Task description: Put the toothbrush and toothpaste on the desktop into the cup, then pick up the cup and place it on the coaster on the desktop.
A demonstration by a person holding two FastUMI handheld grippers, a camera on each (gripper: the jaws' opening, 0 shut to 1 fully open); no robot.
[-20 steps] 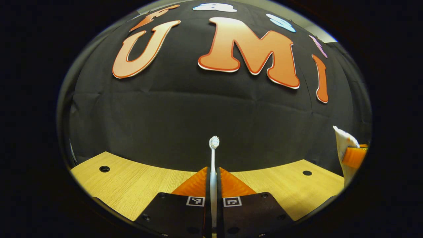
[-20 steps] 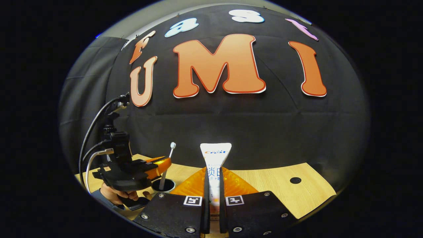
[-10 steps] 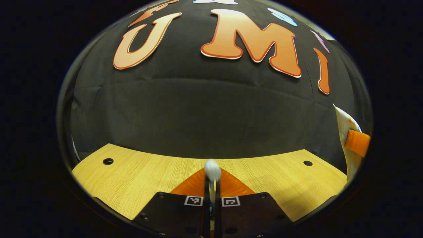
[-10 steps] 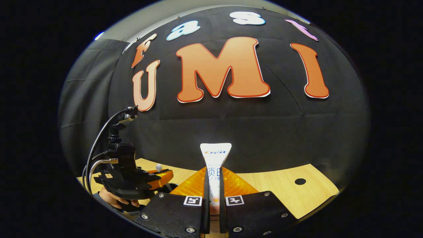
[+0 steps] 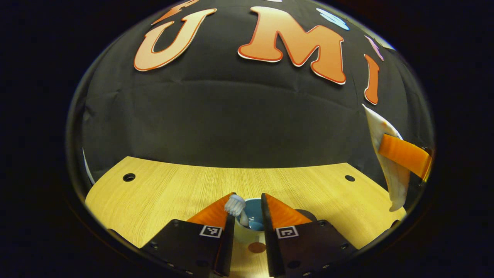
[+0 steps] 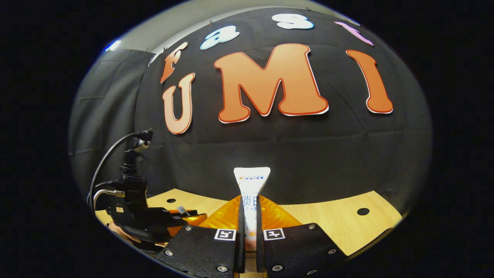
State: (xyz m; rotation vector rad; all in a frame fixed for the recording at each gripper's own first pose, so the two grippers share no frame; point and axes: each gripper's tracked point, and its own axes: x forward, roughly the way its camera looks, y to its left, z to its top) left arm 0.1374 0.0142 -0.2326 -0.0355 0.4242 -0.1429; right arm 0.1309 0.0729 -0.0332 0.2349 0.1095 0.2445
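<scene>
Pale wood-grain table (image 5: 166, 193) under both of my tongs, with round holes near its far corners (image 5: 129, 177). In the left gripper view my left tongs (image 5: 247, 210) stand parted, nothing pressed between them. In the gap sits the cup (image 5: 252, 220), pale outside and blue inside, seen from above. The toothbrush (image 5: 235, 205) stands in the cup, its white bristle head leaning against the left-hand finger's inner edge; I cannot tell whether it truly touches. A dark round shape lies on the table just right of the cup, half hidden by the finger; I cannot say what it is. At the right edge of that view, the toothpaste (image 5: 388, 170) hangs well above the table, clamped across its middle by my right tongs (image 5: 405, 154). In the right gripper view my right tongs (image 6: 247, 216) are narrow, both fingers pressing the toothpaste tube (image 6: 251, 189), which stands upright with its flat crimped end on top. Low at the left, my left tongs (image 6: 181, 218) show with cables (image 6: 106, 158) arching above them.
</scene>
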